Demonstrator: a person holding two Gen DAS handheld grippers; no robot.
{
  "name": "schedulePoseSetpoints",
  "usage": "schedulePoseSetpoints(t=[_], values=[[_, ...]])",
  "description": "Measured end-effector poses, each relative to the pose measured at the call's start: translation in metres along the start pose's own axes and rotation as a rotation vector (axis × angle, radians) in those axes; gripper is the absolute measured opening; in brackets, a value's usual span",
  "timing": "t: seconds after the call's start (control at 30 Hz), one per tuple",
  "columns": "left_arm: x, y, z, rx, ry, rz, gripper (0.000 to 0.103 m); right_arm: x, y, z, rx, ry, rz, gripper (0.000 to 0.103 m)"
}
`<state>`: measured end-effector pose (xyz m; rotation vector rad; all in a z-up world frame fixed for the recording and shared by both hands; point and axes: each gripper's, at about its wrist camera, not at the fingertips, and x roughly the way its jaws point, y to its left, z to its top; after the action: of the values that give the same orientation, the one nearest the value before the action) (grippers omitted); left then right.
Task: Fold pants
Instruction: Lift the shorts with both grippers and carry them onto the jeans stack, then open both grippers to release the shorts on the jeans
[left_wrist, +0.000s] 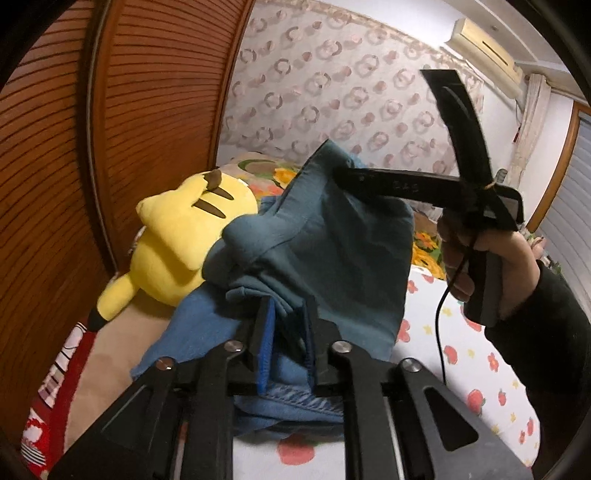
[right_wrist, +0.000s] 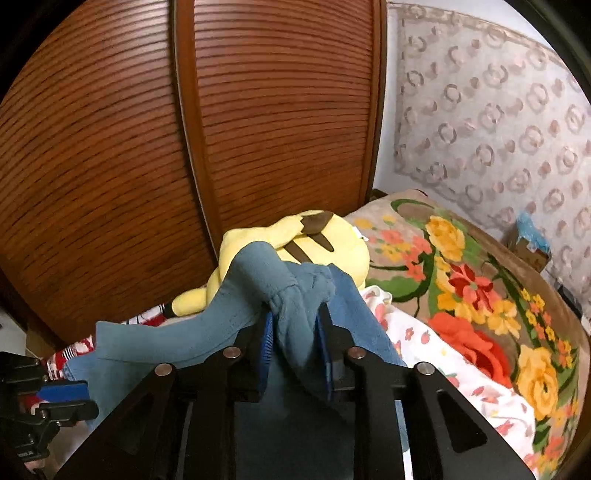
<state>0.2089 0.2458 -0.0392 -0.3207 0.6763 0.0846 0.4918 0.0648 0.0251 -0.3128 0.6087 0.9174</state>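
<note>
The teal-blue pants (left_wrist: 332, 243) hang lifted above the bed, bunched between both grippers. My left gripper (left_wrist: 286, 314) is shut on a fold of the pants' edge. My right gripper (right_wrist: 295, 325) is shut on a gathered part of the pants (right_wrist: 258, 295); it also shows in the left wrist view (left_wrist: 343, 173), gripping the cloth's upper corner, held by a hand (left_wrist: 491, 266). The left gripper shows at the lower left of the right wrist view (right_wrist: 66, 391). A lighter blue denim garment (left_wrist: 291, 398) lies under the pants.
A yellow plush toy (left_wrist: 184, 236) lies on the bed by the brown louvred wardrobe doors (left_wrist: 110, 147). A floral blanket (right_wrist: 480, 295) covers the bed's far side, over a white fruit-print sheet (left_wrist: 480, 387). A small box (right_wrist: 528, 243) stands by the patterned wall.
</note>
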Motion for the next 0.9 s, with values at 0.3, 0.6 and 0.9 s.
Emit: schedulePoseSetpoints(t=[0.3, 0.6, 0.9], values=[[-0.015, -0.023, 0.020, 0.097, -0.093, 0.007, 0.048, -0.066, -0.003, -0.012, 0.021, -0.138, 0.018, 0.031], [0.039, -0.016, 0.026, 0.144, 0.017, 0.062, 0.048, -0.049, -0.011, -0.038, 0.042, -0.045, 0.041, 0.031], [0.053, -0.008, 0.009, 0.149, 0.055, 0.075, 0.048, -0.014, -0.029, -0.031, 0.103, -0.015, 0.036, 0.031]])
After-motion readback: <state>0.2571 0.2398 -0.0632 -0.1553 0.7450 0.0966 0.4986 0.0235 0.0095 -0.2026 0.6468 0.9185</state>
